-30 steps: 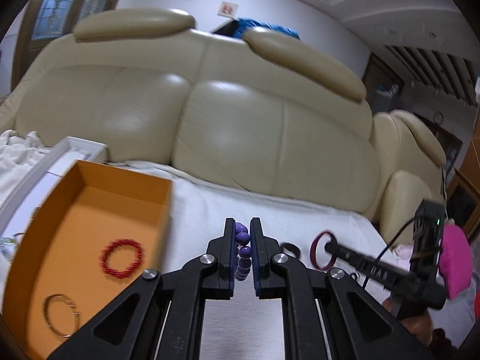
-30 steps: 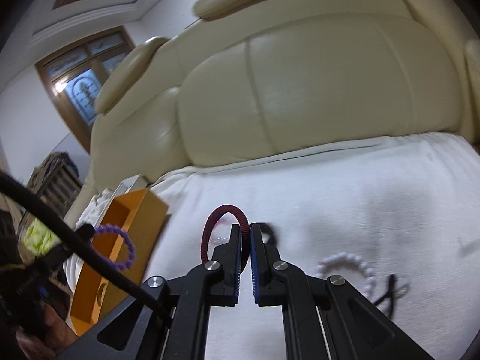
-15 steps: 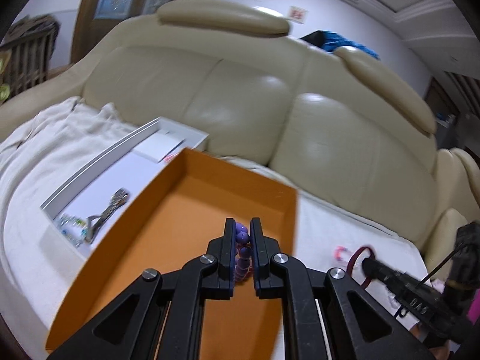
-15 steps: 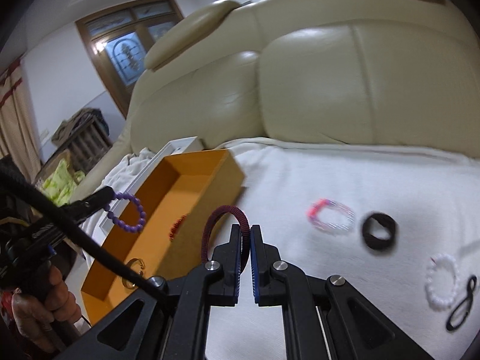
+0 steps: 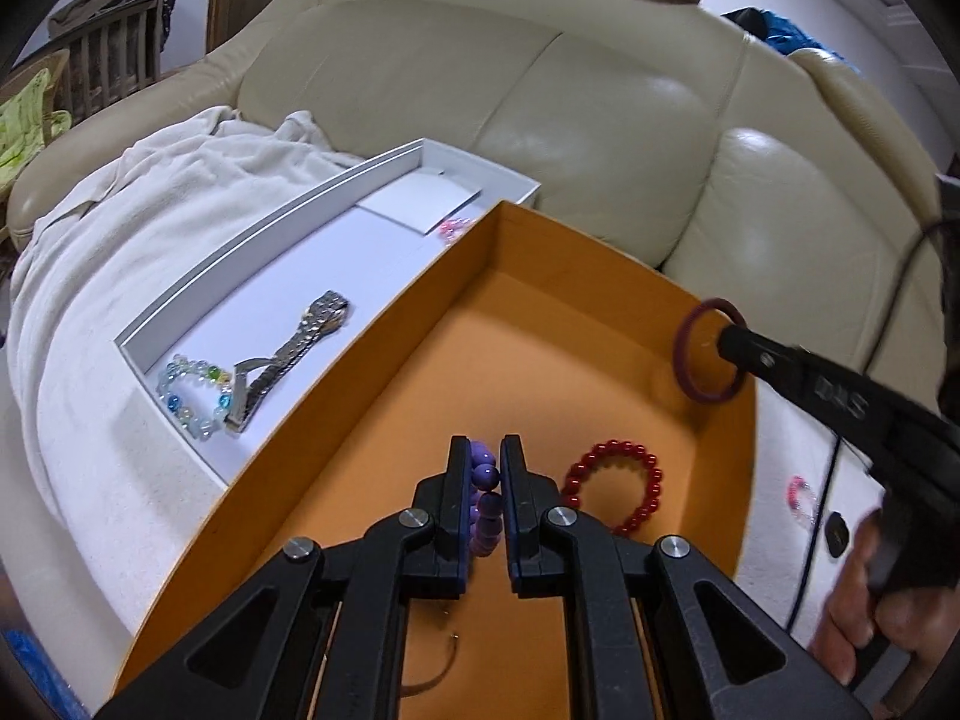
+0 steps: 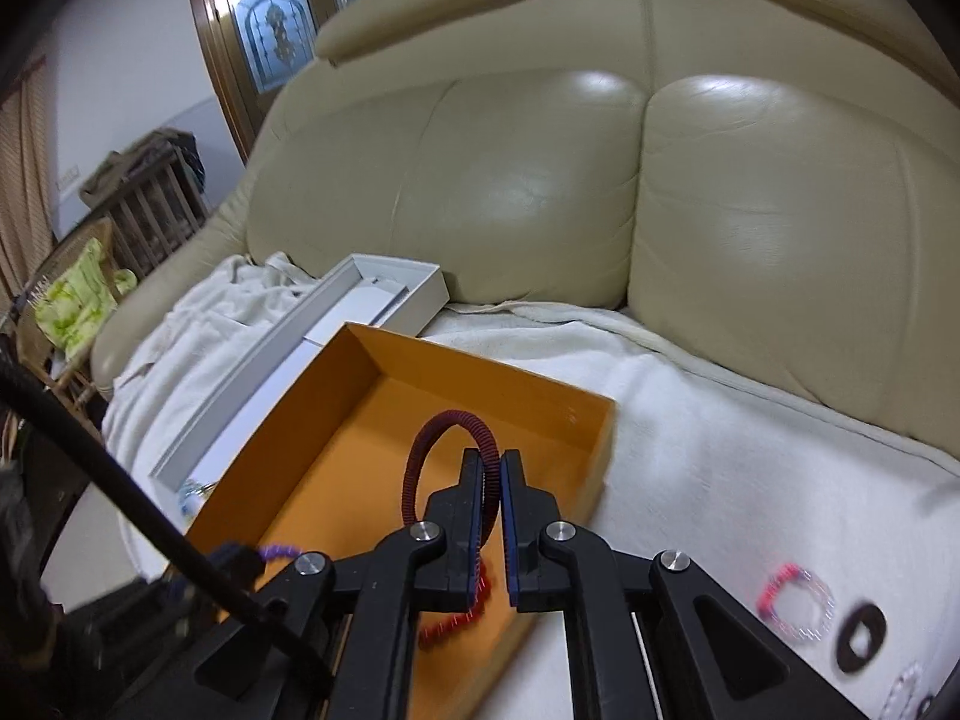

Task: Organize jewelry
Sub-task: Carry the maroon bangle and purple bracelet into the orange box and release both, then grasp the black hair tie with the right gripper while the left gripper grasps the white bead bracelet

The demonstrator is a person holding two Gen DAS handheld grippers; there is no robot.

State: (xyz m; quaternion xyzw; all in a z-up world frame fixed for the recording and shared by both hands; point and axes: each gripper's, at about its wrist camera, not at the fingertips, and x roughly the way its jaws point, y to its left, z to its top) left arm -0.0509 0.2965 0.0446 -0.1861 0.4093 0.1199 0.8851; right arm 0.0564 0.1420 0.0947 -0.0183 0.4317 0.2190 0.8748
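Observation:
My left gripper (image 5: 485, 450) is shut on a purple bead bracelet (image 5: 483, 498) and holds it above the inside of the orange box (image 5: 384, 360). My right gripper (image 6: 492, 468) is shut on a dark red ring bracelet (image 6: 447, 420), above the box's right side (image 6: 576, 414); the same bracelet also shows in the left wrist view (image 5: 708, 354). A red bead bracelet (image 5: 615, 489) lies on the box floor, and part of a thin metal bangle (image 5: 432, 669) shows near my left gripper's base.
A white tray (image 5: 312, 198) left of the orange box holds a silver watch (image 5: 288, 354) and a glass bead bracelet (image 5: 192, 387). A pink bracelet (image 6: 795, 600) and a black ring (image 6: 861, 636) lie on the white blanket (image 6: 750, 438). The cream sofa back rises behind.
Both grippers have moved left over the orange box with their bracelets. The left gripper now points down into the box, and the right gripper has come over the box's right edge.

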